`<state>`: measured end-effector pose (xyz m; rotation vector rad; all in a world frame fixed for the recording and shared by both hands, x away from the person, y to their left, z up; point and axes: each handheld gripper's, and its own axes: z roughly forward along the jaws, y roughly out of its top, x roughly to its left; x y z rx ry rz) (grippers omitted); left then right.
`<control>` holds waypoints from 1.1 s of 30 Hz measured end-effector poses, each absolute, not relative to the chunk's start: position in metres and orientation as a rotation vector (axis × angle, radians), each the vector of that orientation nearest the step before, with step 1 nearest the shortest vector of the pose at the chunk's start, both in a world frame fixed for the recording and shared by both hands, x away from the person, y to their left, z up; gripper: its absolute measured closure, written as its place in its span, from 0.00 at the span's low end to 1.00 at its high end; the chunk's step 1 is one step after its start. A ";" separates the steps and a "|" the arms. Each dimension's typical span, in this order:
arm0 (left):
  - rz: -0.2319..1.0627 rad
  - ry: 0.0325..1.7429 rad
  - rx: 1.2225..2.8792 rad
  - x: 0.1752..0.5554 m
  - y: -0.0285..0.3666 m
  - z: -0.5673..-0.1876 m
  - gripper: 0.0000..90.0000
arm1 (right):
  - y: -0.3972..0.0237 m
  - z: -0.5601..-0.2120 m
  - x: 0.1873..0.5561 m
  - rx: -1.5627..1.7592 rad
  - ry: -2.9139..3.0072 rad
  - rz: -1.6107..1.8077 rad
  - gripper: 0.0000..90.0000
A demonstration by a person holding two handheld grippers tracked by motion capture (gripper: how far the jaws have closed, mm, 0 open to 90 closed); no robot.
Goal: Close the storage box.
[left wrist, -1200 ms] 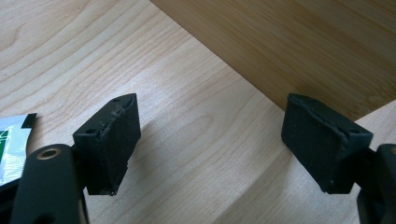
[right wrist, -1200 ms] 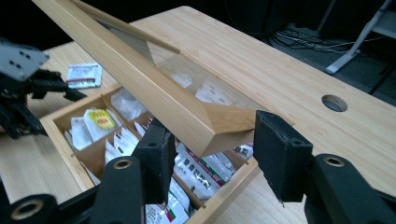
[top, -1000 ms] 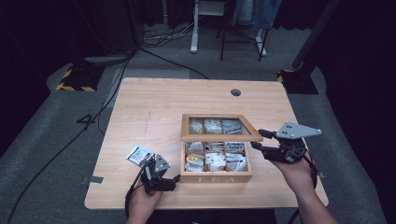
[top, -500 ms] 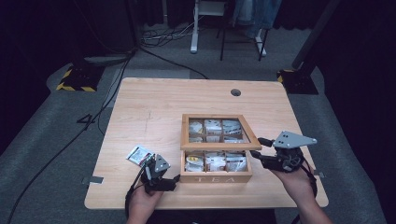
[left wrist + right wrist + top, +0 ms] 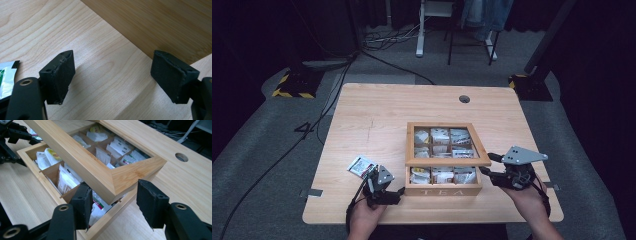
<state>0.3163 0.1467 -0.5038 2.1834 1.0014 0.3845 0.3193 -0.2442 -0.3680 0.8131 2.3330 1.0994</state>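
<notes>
A wooden tea box (image 5: 443, 191) marked TEA stands near the table's front edge, with several sachets in its compartments. Its windowed lid (image 5: 447, 161) hangs partly raised, tilted over the box. My right gripper (image 5: 487, 166) is open at the lid's front right corner. In the right gripper view the lid (image 5: 82, 157) has that corner between the two spread jaws of the right gripper (image 5: 112, 202), above the box rim (image 5: 30, 160). My left gripper (image 5: 396, 192) rests open on the table at the box's front left corner. In its own view the left gripper (image 5: 112, 75) holds nothing and faces the box wall (image 5: 162, 25).
A loose green-and-white sachet (image 5: 361, 166) lies on the table left of the left gripper, its corner (image 5: 6, 77) at that view's left edge. A cable hole (image 5: 464, 99) sits at the table's far side. Dark floor, cables and chair legs lie beyond.
The lid has come down from a steeper angle toward the box, and my right gripper has moved down and nearer with its corner. The left gripper has stayed put.
</notes>
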 end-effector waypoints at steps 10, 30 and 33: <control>0.388 1.008 2.179 0.316 0.146 -0.504 0.23 | -0.246 -0.386 0.314 0.856 2.391 1.080 0.53; 0.386 1.000 2.185 0.316 0.147 -0.504 0.23 | -0.247 -0.403 0.308 0.897 2.462 1.050 0.54; 0.386 1.000 2.185 0.316 0.147 -0.504 0.23 | -0.247 -0.406 0.308 0.899 2.476 1.042 0.55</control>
